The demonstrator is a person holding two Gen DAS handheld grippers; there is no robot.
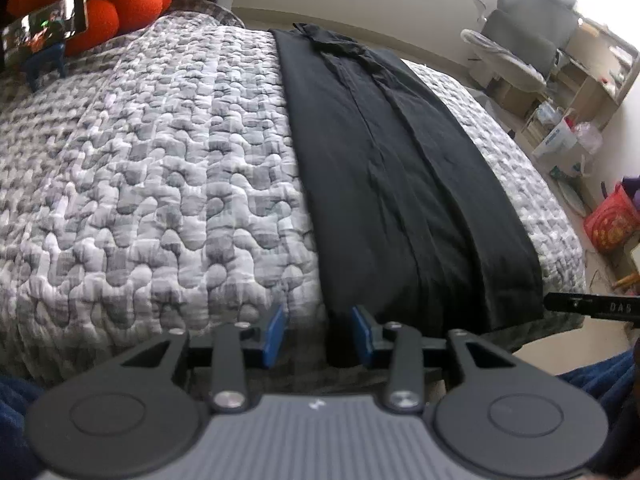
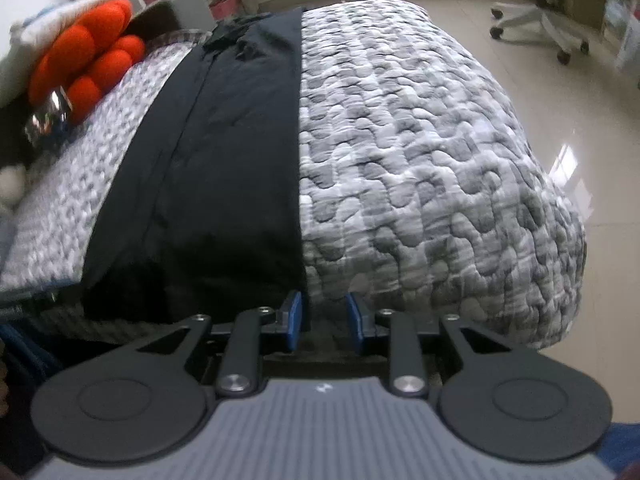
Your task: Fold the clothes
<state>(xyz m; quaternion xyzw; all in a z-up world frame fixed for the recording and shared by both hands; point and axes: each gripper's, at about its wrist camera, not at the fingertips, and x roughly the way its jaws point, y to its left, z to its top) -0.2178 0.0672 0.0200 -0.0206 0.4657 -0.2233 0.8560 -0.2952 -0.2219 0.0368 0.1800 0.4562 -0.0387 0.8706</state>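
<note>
A black garment (image 1: 400, 184) lies flat in a long folded strip along a bed with a grey quilt (image 1: 160, 168). It also shows in the right wrist view (image 2: 224, 168). My left gripper (image 1: 320, 334) is open at the garment's near left corner, with the hem edge between its blue pads. My right gripper (image 2: 323, 322) is open at the garment's near right corner, its left pad (image 2: 294, 320) against the black cloth edge. Neither holds the cloth.
An orange plush cushion (image 1: 100, 0) and a phone on a stand (image 1: 44, 28) sit at the head of the bed. An office chair (image 2: 548, 20) stands on the tiled floor to the right. Shelves and bags (image 1: 580, 120) line the wall. The other gripper's tip (image 1: 592, 306) shows at the right edge.
</note>
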